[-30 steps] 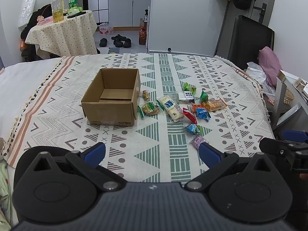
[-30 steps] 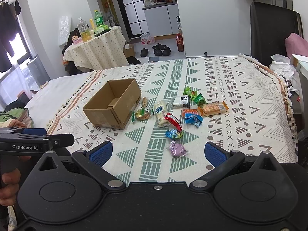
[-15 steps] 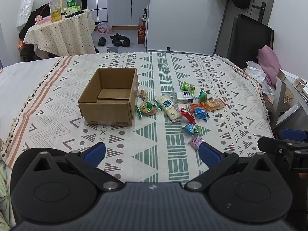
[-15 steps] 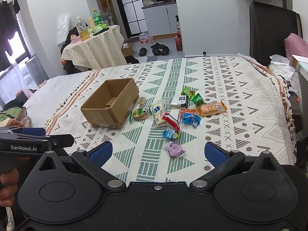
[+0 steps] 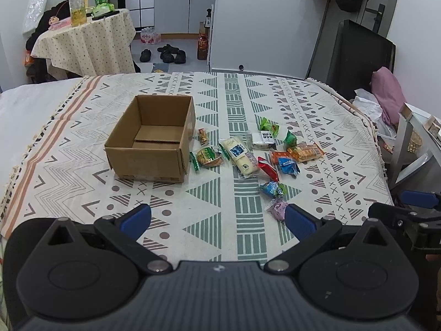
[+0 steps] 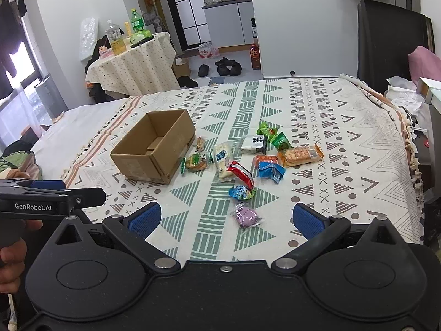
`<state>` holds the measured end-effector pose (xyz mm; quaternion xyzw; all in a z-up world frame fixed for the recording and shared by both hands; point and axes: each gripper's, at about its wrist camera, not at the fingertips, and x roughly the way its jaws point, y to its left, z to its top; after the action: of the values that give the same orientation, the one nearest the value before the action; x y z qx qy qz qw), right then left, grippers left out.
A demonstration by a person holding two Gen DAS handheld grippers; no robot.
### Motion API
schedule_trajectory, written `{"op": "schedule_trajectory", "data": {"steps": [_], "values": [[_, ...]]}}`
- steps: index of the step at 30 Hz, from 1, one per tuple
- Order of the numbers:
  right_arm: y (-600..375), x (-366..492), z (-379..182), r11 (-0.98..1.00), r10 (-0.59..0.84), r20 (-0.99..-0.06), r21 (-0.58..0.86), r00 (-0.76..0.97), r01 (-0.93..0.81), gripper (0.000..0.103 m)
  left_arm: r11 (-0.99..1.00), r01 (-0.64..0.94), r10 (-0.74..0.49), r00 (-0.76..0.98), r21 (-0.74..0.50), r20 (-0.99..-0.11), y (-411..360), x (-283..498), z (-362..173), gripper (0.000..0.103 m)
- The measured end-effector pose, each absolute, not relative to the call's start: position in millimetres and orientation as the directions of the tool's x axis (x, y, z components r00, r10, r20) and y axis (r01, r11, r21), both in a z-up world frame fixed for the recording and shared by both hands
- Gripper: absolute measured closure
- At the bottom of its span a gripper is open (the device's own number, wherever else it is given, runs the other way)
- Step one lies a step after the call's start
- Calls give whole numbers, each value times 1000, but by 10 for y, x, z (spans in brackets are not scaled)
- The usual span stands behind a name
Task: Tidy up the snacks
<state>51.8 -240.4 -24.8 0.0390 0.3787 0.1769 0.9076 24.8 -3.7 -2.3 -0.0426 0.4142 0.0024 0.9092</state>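
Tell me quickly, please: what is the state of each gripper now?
Left gripper: open, holding nothing, above the patterned cloth.
Right gripper: open, holding nothing, the purple snack lying between its fingers' line.

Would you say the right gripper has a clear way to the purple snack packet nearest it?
Probably yes: the right gripper is open, and the purple packet lies alone on the cloth just ahead, nothing over it.

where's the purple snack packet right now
The small purple snack packet lies on the patterned blanket, nearest of the snacks in both views, just in front of the blue-green candy wrapper and right of the open brown cardboard box.
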Motion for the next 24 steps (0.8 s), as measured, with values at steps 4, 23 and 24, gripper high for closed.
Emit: {"op": "schedule_trajectory", "data": {"steps": [4, 23, 24], "values": [[-2429, 589, -287, 936, 345, -682, 205, 645, -285, 0, 995, -48, -34, 657, -86, -754, -45, 344, -54, 0], [-2663, 1075, -646, 940, 342, -724, 264, 599, -218, 10, 987, -81, -62, 613, -141, -787, -104, 861, -430, 3], [-2674, 1105, -672, 939, 345, -726, 269, 596, -216, 11, 987, -83, -62, 611, -141, -789, -111, 891, -456, 5]]}}
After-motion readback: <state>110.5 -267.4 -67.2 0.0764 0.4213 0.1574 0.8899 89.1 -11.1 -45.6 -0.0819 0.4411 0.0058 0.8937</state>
